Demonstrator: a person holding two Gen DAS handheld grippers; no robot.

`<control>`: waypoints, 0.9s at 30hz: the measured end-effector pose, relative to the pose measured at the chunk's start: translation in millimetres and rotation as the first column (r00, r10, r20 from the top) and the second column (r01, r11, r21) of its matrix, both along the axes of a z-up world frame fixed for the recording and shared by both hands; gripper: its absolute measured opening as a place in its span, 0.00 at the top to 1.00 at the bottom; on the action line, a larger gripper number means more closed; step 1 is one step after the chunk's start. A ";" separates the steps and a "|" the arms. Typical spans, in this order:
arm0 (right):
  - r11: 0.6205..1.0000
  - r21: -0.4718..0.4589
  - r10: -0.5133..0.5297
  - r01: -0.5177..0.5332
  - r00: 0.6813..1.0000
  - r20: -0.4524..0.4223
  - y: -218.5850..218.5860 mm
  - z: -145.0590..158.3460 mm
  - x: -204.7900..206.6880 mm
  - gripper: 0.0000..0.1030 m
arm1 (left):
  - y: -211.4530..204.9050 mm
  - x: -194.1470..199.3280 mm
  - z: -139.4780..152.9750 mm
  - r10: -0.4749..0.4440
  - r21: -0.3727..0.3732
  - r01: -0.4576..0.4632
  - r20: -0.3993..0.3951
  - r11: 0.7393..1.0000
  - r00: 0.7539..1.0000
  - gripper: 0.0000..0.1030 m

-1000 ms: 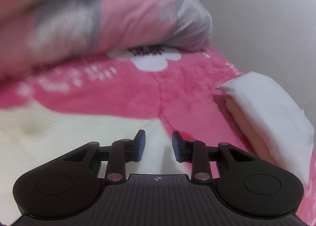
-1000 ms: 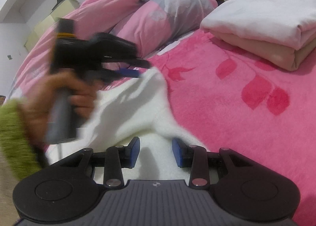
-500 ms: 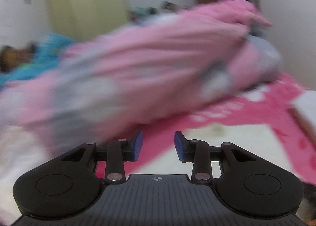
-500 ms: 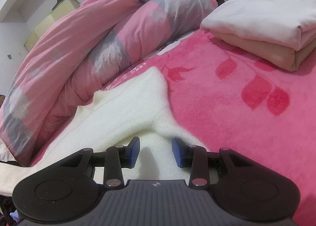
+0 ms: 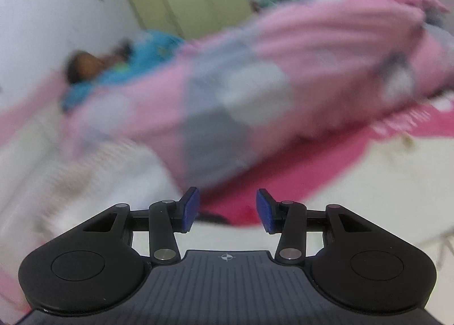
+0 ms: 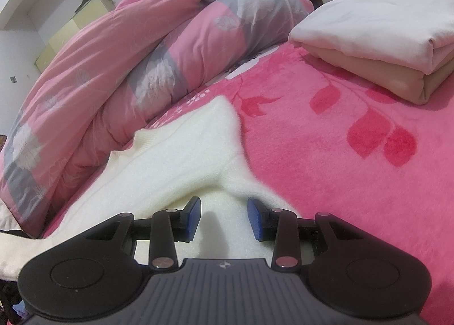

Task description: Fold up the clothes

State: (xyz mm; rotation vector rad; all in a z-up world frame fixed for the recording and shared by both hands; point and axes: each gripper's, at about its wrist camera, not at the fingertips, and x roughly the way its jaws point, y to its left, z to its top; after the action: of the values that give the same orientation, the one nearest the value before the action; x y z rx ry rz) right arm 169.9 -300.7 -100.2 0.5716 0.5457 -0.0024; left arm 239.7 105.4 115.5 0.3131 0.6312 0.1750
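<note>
While its jaws are opening with nothing between them, the left gripper (image 5: 227,209) faces the blurred pink duvet (image 5: 255,92). The right gripper (image 6: 224,220), parted, hovers over the cream sweater (image 6: 181,152) spread on the pink blanket (image 6: 326,160), whether touching I cannot tell.

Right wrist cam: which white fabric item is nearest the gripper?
The fluffy cream sweater, spread flat on the pink blanket directly under the right gripper. The other white piece, a folded sheet, sits stacked at far right.
</note>
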 end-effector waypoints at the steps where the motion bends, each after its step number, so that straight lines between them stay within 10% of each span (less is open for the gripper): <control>1: 1.000 0.000 0.000 0.000 1.000 0.000 0.0 0.0 0.1 0.62 | -7.2 1.5 -16.0 -0.024 -0.022 0.024 -0.012 0.999 1.000 0.57; 9: 1.000 -0.006 0.002 -0.002 1.000 0.000 0.5 -0.4 0.1 0.62 | -40.9 9.7 -107.0 -0.120 -0.195 0.106 -0.066 0.975 0.991 0.57; 21: 0.984 -0.145 0.115 -0.099 0.988 0.105 29.0 30.3 -18.9 0.61 | -19.7 7.7 -120.0 -0.129 -0.360 0.125 0.012 0.925 0.992 0.57; 27: 0.952 -0.271 0.159 -0.146 0.987 0.026 54.2 64.9 -4.9 0.61 | -48.7 22.4 -147.5 -0.219 -0.309 0.206 -0.008 0.929 0.976 0.57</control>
State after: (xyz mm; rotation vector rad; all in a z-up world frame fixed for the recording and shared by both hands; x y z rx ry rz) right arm 165.0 -246.5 -35.3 0.2634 0.5318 0.0825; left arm 262.1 56.7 -32.0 0.0830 0.6512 -0.1392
